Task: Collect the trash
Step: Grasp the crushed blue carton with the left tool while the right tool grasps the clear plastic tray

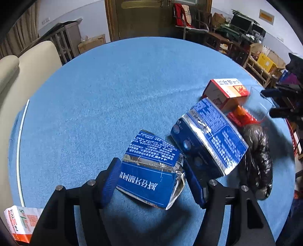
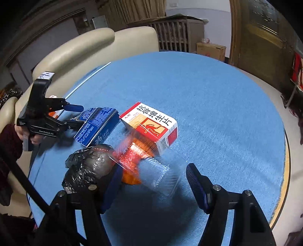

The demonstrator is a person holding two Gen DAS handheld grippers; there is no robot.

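Round blue tabletop [image 1: 113, 85] beside a cream sofa [image 2: 98, 43], wooden door [image 1: 144, 17] beyond, left gripper [image 1: 161, 181] jaws clamped on a blue carton [image 1: 149, 181], right gripper [image 2: 153, 181] jaws apart around a clear tray [image 2: 161, 174], red box [image 2: 151, 123] mid-table.

Even indoor light, probably from overhead. Dark shadows on desk [image 1: 113, 94] beneath fingers [image 1: 111, 181]. Strong fisheye bending, black corner vignette. Clear plastic tray [image 2: 162, 176] motion-smeared; glare on black bag [image 2: 87, 166].
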